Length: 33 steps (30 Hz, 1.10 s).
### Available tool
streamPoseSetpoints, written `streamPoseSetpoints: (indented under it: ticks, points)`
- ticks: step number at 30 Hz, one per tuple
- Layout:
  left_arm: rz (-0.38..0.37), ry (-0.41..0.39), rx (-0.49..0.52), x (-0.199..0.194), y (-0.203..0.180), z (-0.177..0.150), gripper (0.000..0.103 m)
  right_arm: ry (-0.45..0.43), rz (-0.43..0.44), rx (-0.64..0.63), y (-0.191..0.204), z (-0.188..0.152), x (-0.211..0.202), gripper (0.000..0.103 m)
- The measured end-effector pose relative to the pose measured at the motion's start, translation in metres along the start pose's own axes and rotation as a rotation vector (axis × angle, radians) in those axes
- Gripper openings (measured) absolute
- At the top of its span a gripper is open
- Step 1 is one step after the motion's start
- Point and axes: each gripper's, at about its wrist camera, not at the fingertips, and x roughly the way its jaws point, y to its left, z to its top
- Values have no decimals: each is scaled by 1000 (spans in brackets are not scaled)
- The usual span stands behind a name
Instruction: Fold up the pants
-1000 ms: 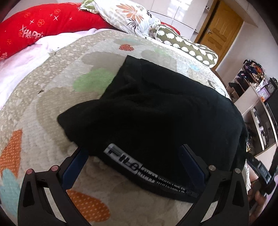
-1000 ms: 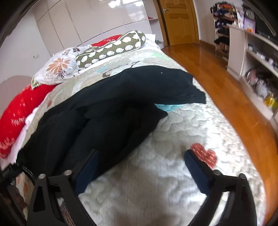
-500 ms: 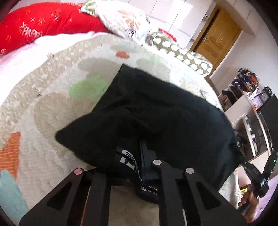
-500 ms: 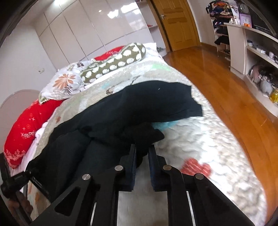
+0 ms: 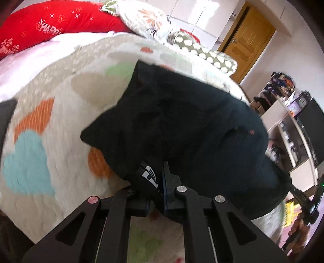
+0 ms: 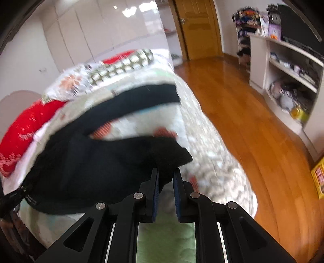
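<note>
Black pants (image 5: 192, 125) lie bunched across a quilted bed cover (image 5: 46, 121) with coloured hearts. In the left wrist view my left gripper (image 5: 157, 182) is shut on the waistband with its white lettering (image 5: 149, 175), lifted off the quilt. In the right wrist view the pants (image 6: 97, 161) hang as a raised fold, and my right gripper (image 6: 165, 178) is shut on a black corner of the fabric. The far leg (image 6: 141, 97) still rests flat on the quilt (image 6: 212, 145). The other gripper and a hand (image 5: 301, 222) show at the right edge of the left view.
Red cushion (image 5: 52, 26), floral pillow (image 5: 149, 18) and spotted bolster (image 5: 208, 54) line the bed's head. Right of the bed are wooden floor (image 6: 253, 125), a white shelf unit (image 6: 287, 66) with clutter, and a wooden door (image 6: 198, 26).
Both grippers went from wide open to shut on the pants, then pulled the fabric toward the camera; the near edge now hangs lifted and the quilt under it is exposed.
</note>
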Motion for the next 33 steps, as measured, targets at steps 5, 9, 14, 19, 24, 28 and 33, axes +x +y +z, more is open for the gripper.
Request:
streamPoseSetpoints:
  ticks: [5,9,14,19,24,28,33]
  points:
    - [2,-17,26,-13,-1,-11,11,17,-16,-29,-5,-9,-7,13]
    - [40,-18,-8,-16,14,-14,43,48,-77,-18,-14,-14,-6,30]
    - [97,-74,-14,-38,26,-4,59,-37,-108,-22,-11,4,-27,46]
    - [153,-166,21,-54,23,20,72,-74,-8,-97,21,27,-22,62]
    - [114,-131,49,-36,11,34,72,-13,59,-173,64,33,18,62]
    - [117,-84,63,-13,3,34,72,32,81,-208,86,33,47,62]
    - [135,-39,58,6,7,25,72,26,111,-235,107,40,61,62]
